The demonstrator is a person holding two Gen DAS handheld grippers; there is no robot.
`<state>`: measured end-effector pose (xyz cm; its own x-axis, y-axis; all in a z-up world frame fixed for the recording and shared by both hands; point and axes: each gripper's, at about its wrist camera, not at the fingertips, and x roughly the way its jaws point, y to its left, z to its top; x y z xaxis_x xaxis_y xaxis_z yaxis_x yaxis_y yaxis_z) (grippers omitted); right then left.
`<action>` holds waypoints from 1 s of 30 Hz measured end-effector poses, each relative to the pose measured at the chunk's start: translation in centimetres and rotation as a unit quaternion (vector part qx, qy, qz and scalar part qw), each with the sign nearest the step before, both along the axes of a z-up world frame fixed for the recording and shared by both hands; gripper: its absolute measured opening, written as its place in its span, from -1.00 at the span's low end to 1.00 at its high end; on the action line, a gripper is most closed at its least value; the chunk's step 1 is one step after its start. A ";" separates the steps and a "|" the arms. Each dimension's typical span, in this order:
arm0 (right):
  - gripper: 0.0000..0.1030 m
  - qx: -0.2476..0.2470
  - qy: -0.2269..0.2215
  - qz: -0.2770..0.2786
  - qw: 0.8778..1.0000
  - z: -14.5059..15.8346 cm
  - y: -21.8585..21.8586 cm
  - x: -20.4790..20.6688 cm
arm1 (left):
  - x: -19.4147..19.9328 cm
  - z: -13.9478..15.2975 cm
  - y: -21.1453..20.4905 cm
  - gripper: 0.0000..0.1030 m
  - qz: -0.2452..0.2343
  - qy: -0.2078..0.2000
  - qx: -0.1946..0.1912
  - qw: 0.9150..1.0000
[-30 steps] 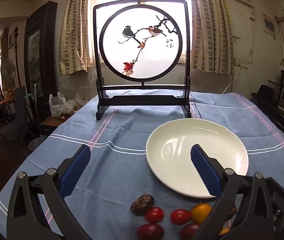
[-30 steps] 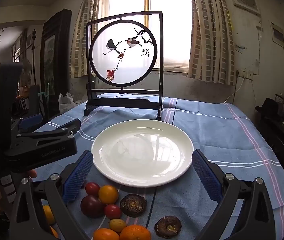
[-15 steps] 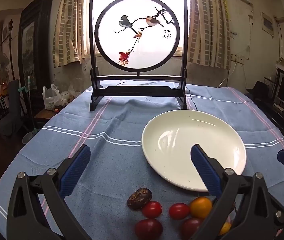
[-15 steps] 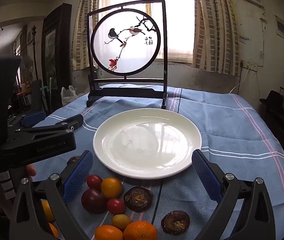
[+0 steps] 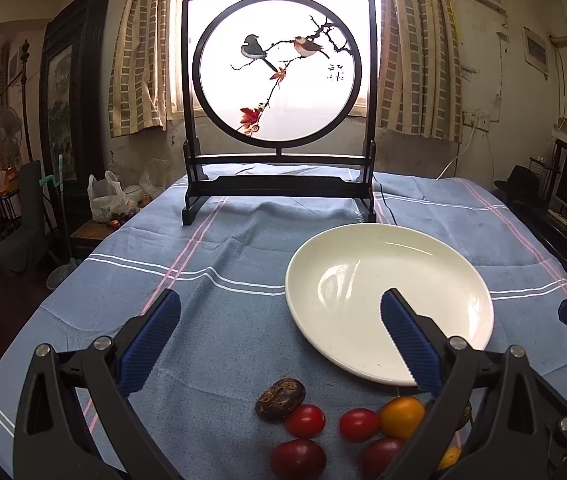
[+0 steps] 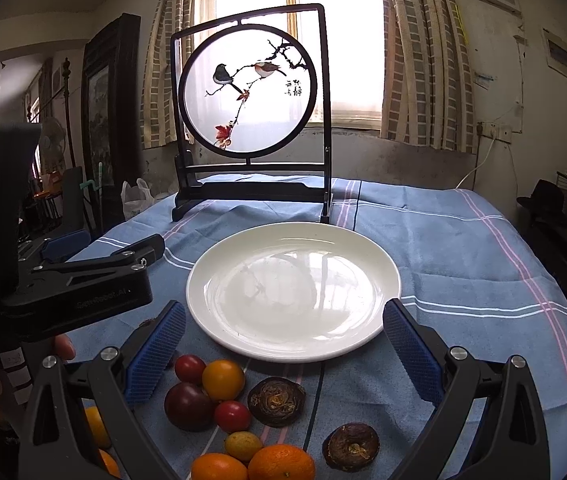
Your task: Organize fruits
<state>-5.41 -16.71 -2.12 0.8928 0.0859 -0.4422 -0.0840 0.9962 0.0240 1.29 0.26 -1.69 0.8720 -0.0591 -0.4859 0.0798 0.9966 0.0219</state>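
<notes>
An empty white plate [image 6: 293, 292] sits on the blue tablecloth; it also shows in the left wrist view [image 5: 387, 300]. A pile of fruit lies in front of it: red cherry tomatoes [image 6: 232, 416], a yellow tomato [image 6: 222, 379], a dark purple one [image 6: 188, 406], oranges [image 6: 281, 463] and brown wrinkled fruits [image 6: 276, 401]. My right gripper [image 6: 283, 354] is open and empty above the pile. My left gripper [image 5: 279, 340] is open and empty, above a brown fruit [image 5: 280, 399] and red tomatoes [image 5: 304, 421]; its body shows at the left of the right wrist view [image 6: 83, 280].
A dark-framed round bird screen [image 5: 279, 120] stands at the table's far side, behind the plate. A cable [image 5: 383, 204] runs beside its right foot. A chair and plastic bags [image 5: 103, 200] stand off the table's left edge.
Both grippers have shifted slightly; the plate and fruit sit a little higher in both views. Both stay open and empty. Nothing on the table has moved.
</notes>
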 end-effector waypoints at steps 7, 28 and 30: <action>0.93 -0.004 0.001 0.006 1.000 0.0 0.2 0.1 | 0.0 -0.4 -0.2 0.91 -0.002 0.005 0.006 1.000; 0.93 0.051 0.014 0.046 0.998 0.0 0.0 -0.2 | 0.2 -0.6 -0.3 0.91 -0.010 0.011 0.015 1.000; 0.93 0.054 0.015 0.047 0.997 0.3 -0.1 -0.5 | 0.0 -0.5 -0.2 0.91 -0.013 0.013 0.011 1.000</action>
